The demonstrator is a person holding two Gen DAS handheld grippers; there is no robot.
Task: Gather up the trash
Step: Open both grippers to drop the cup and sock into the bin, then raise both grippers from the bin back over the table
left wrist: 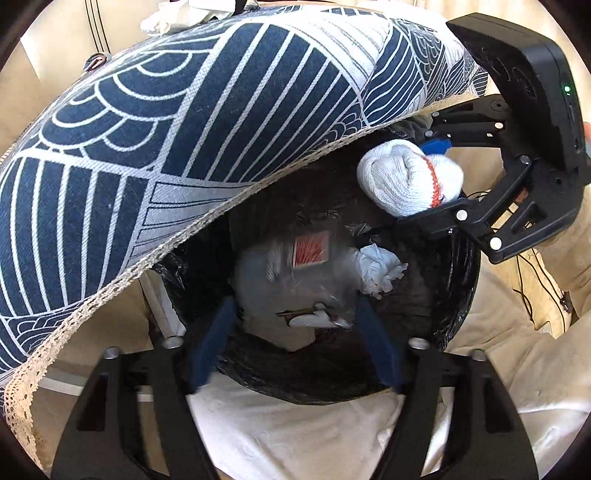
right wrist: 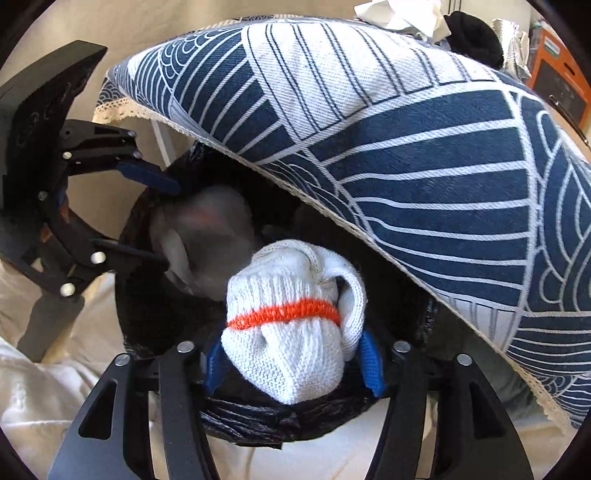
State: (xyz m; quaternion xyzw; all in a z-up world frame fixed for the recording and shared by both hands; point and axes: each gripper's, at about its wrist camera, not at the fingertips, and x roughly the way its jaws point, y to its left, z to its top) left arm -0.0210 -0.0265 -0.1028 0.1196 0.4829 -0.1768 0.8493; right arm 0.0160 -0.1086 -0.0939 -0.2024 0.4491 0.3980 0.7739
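Observation:
A bin lined with a black bag [left wrist: 458, 306] stands below a blue-and-white patterned tablecloth [left wrist: 192, 122]. My left gripper [left wrist: 295, 325] is open over the bin mouth; a blurred clear plastic wrapper with a red label [left wrist: 295, 273] is between and just beyond its fingers. A crumpled white tissue [left wrist: 380, 269] lies inside. My right gripper [right wrist: 291, 362] is shut on a balled white knit glove with an orange band [right wrist: 291, 314], held over the bin [right wrist: 236, 424]. The glove also shows in the left wrist view [left wrist: 406, 181].
The tablecloth [right wrist: 424, 140] overhangs the bin's far side. On the table top lie crumpled white paper [right wrist: 406, 14], a black item [right wrist: 472, 33] and silver foil [right wrist: 513, 44]. Cream fabric [left wrist: 517, 332] covers the floor around the bin, with thin black cables [left wrist: 532, 280].

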